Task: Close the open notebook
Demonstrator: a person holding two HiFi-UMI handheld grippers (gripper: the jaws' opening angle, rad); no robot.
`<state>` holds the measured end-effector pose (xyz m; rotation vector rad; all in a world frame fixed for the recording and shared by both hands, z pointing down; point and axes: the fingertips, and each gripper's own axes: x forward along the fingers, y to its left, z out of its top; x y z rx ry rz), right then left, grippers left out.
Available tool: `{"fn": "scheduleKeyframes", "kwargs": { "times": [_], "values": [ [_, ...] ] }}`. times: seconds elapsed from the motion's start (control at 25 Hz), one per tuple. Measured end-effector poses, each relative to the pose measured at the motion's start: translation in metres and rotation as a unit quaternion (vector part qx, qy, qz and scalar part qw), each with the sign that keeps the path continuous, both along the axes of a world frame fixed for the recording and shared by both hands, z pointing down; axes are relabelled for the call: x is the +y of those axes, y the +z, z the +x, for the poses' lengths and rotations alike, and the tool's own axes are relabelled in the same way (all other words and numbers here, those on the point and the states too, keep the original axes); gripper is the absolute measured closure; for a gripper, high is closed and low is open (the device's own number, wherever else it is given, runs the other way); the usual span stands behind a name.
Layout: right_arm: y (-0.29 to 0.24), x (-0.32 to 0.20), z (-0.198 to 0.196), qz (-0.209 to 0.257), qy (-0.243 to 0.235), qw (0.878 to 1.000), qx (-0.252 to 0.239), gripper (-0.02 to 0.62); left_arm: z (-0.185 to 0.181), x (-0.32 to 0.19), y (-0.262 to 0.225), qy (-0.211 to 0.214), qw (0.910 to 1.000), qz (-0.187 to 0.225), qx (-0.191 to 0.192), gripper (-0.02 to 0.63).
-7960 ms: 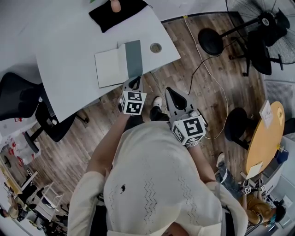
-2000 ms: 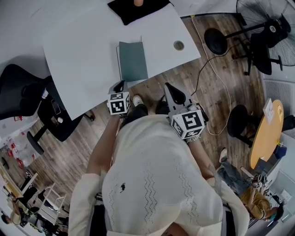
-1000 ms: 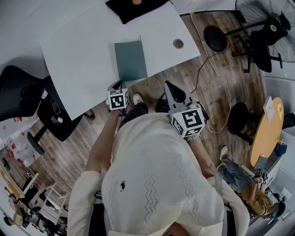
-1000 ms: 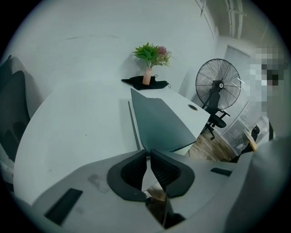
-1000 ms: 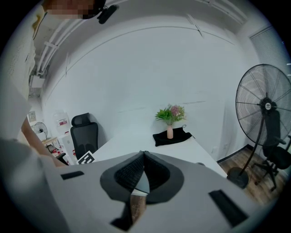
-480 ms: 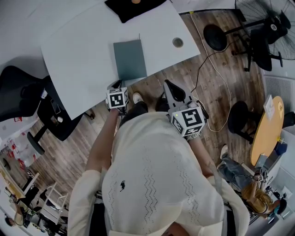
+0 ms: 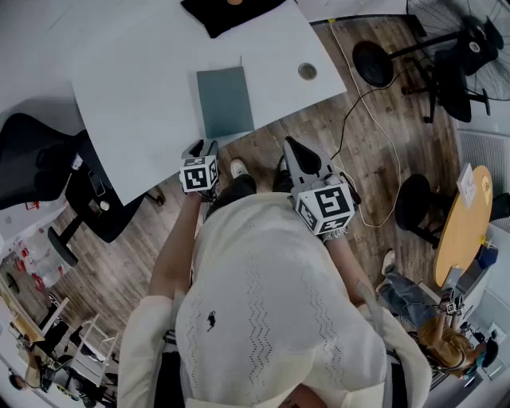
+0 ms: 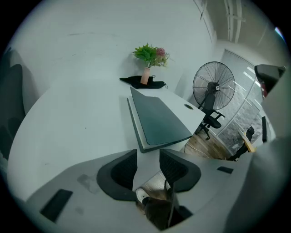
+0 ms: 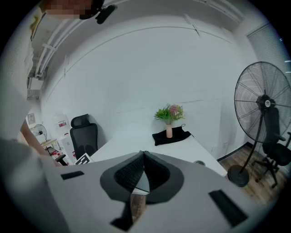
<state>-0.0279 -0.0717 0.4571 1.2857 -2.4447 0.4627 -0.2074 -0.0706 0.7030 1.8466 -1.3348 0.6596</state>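
Note:
The notebook [image 7: 225,102] lies closed on the white table [image 7: 143,88], grey-green cover up, close to the near edge. In the left gripper view the notebook [image 8: 159,120] lies just beyond the jaws. My left gripper [image 7: 201,149] hovers at the table's near edge, short of the notebook. Its jaws have just been opening, and the left gripper [image 8: 148,157] now stands open with nothing between the pads. My right gripper [image 7: 293,148] hangs over the floor, off the table. Seen from its own camera, the right gripper [image 9: 143,159] has its tips together and holds nothing.
A black cloth [image 7: 231,12] with a small vase of flowers [image 8: 150,57] lies at the table's far edge. A round cable hole [image 7: 307,72] is right of the notebook. A black office chair [image 7: 32,159] stands left, a fan [image 7: 462,40] and stools [image 7: 370,72] right.
The notebook, open with a white page showing eight seconds ago, now lies closed. My left gripper's jaws have spread apart since half a second ago. The right gripper has stayed put.

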Motion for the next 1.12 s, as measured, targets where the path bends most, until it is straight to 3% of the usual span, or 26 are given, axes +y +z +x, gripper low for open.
{"fn": "scheduleKeyframes", "kwargs": {
  "times": [0.28, 0.36, 0.56, 0.72, 1.12],
  "values": [
    [0.001, 0.0, 0.001, -0.004, -0.014, 1.0, -0.001, 0.594, 0.006, 0.009, -0.015, 0.015, 0.9996, 0.023, -0.001, 0.471],
    [0.001, -0.001, 0.004, -0.005, -0.017, 1.0, -0.004, 0.594, 0.012, 0.011, -0.028, 0.02, 0.9988, 0.044, -0.004, 0.543],
    [0.003, -0.004, 0.008, -0.013, -0.031, 0.999, -0.019, 0.594, 0.025, 0.014, -0.059, 0.024, 0.9956, 0.091, -0.005, 0.584],
    [0.004, -0.007, 0.014, -0.018, -0.05, 0.998, -0.024, 0.594, 0.046, 0.015, -0.095, 0.031, 0.9898, 0.138, 0.019, 0.591],
    [0.002, -0.008, 0.041, -0.026, -0.098, 0.994, -0.038, 0.594, 0.094, 0.014, -0.17, -0.025, 0.9754, 0.215, 0.044, 0.592]
  ]
}}
